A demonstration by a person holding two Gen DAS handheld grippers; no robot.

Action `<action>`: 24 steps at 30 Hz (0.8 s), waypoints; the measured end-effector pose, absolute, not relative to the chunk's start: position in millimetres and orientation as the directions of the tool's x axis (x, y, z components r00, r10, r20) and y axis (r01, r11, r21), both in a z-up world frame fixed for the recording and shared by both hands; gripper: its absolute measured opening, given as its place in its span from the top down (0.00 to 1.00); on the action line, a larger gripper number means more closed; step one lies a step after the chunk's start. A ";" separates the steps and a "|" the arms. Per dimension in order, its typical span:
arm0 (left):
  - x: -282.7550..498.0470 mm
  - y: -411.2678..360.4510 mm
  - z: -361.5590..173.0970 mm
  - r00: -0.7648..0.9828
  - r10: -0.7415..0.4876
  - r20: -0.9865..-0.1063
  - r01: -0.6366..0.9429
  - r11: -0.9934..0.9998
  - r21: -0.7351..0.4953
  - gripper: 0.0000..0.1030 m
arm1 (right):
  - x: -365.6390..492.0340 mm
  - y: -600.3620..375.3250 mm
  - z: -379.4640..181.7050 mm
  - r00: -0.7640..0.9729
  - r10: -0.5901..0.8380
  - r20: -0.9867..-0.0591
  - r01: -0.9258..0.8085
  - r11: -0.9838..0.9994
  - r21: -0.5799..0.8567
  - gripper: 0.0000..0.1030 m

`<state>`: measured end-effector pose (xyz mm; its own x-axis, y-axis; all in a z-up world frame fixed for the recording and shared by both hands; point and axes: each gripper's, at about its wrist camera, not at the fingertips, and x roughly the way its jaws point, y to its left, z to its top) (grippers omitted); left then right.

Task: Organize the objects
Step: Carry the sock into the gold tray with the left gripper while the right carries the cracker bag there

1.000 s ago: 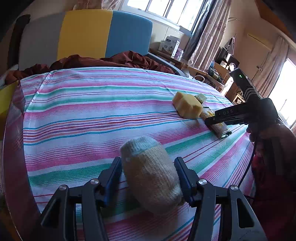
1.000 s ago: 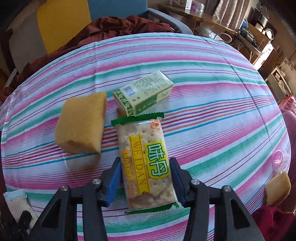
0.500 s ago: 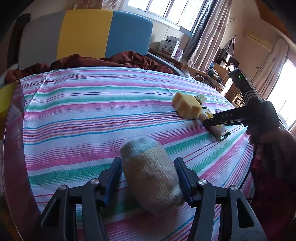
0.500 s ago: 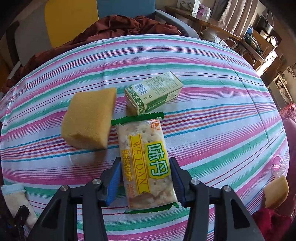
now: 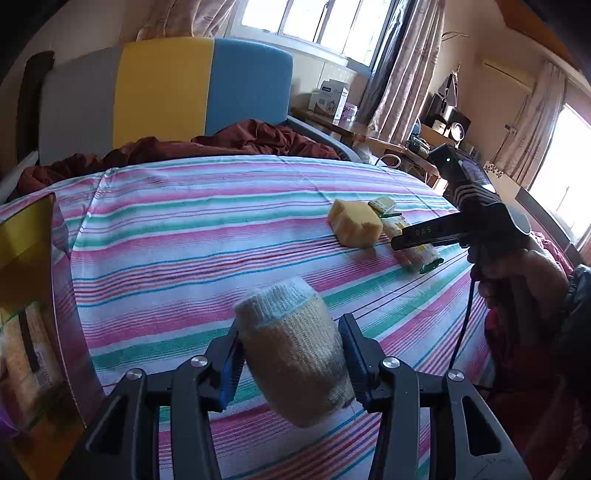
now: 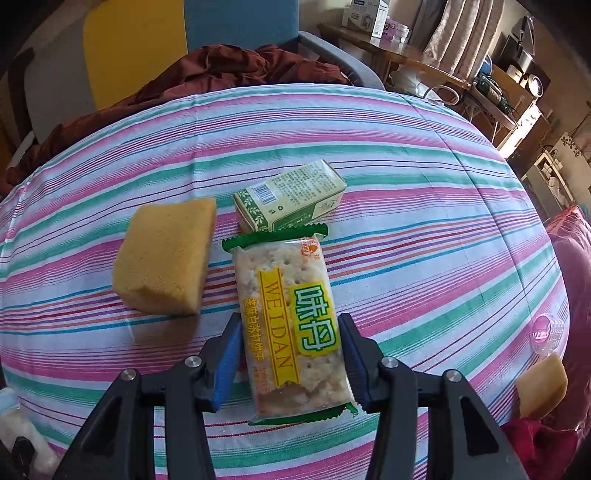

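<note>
Striped cloth [image 6: 424, 206] spread beneath everything, yellow sponge [image 6: 166, 262] just left of the fingers, green box [image 6: 291, 194] just beyond them, contents unseen, cracker packet [image 6: 291, 325] clamped by right gripper [image 6: 291, 362], knitted sock [image 5: 291, 347] between closing jaws of left gripper [image 5: 291, 362], apparently pinched.

Sitting behind the striped surface [image 5: 192, 206]: a grey, yellow and blue sofa [image 5: 162, 92] under a rumpled maroon cloth [image 5: 251, 138]. Pouring through curtained windows [image 5: 314, 22]: daylight, falling on a cluttered desk [image 5: 369, 133].
</note>
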<state>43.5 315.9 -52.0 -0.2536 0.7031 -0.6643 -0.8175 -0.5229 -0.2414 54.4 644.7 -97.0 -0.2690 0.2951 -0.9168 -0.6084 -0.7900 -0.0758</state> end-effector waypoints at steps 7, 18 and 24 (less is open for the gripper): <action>48.3 303.4 -8.1 -0.278 0.745 -0.606 -0.837 -0.497 -0.228 0.52 | 58.2 649.7 -100.0 -0.251 0.299 -0.921 -0.612 -0.786 -0.089 0.51; 35.1 251.9 59.4 -0.359 0.783 -0.507 -0.822 -0.523 -0.225 0.52 | 59.0 641.3 -88.7 -0.302 0.316 -0.899 -0.595 -0.800 -0.081 0.51; 13.9 204.6 80.4 -0.428 0.755 -0.496 -0.783 -0.584 -0.214 0.52 | 57.7 631.0 -84.0 -0.330 0.314 -0.890 -0.564 -0.822 -0.081 0.51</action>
<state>13.9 204.6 80.4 -0.4281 0.7553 -0.4962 -0.7831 -0.5841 -0.2135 57.7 631.0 -84.0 -0.3305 0.3143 -0.8899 -0.5641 -0.8218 -0.0808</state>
